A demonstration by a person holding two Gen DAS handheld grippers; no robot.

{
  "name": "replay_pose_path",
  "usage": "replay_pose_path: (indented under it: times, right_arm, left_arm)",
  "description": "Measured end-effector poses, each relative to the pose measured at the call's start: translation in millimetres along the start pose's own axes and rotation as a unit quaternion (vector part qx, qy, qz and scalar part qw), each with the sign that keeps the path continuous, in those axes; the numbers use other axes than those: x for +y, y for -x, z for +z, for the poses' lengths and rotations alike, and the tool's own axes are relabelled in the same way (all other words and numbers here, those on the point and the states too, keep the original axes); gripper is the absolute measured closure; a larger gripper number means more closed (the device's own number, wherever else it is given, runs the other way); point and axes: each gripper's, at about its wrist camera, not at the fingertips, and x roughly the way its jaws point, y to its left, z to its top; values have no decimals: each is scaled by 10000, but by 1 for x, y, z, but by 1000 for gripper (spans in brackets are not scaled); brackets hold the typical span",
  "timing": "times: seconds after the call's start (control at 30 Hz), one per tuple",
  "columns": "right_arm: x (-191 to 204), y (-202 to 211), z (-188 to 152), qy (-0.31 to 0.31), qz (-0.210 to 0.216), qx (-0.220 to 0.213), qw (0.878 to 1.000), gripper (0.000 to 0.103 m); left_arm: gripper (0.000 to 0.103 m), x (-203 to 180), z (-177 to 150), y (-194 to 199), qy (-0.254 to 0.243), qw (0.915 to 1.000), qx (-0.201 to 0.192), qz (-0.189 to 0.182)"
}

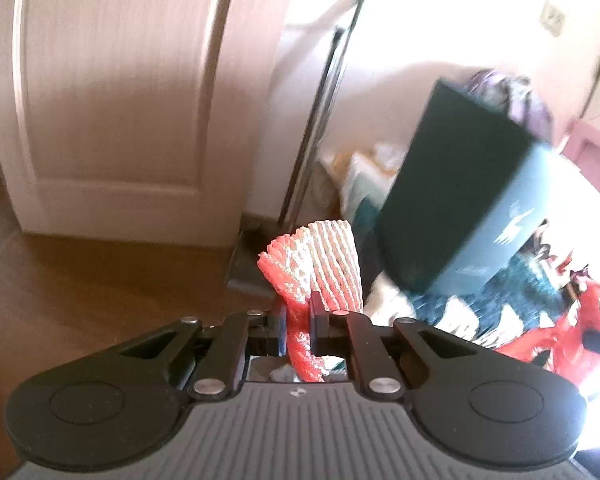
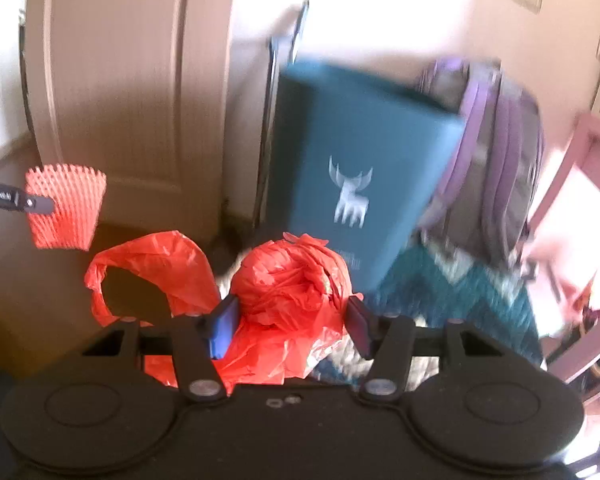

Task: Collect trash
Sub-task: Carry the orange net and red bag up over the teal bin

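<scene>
Now | left gripper [image 1: 299,312]: pinching red foam net [image 1: 312,264] | right gripper [image 2: 292,322]: half spread, clamping red bag [image 2: 288,292] | teal box [image 2: 356,176] behind, by door [image 2: 116,80]

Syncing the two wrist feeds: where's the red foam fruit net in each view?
Left wrist: the red foam fruit net sits at centre, rising just above the left gripper, whose jaws are shut on it.
Right wrist: it hangs at the left edge, pinched by a black fingertip coming in from the left.
Shared landmark: the teal cardboard box with a white deer logo.
</scene>
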Motion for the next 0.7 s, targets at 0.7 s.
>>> replay_pose_path:
  times: [0.7]
  right_arm:
    - [-39, 90, 140, 877, -660, -1714, 9791, 47]
  left_arm:
    - [93, -105, 134, 111, -815, 9822, -1638, -416]
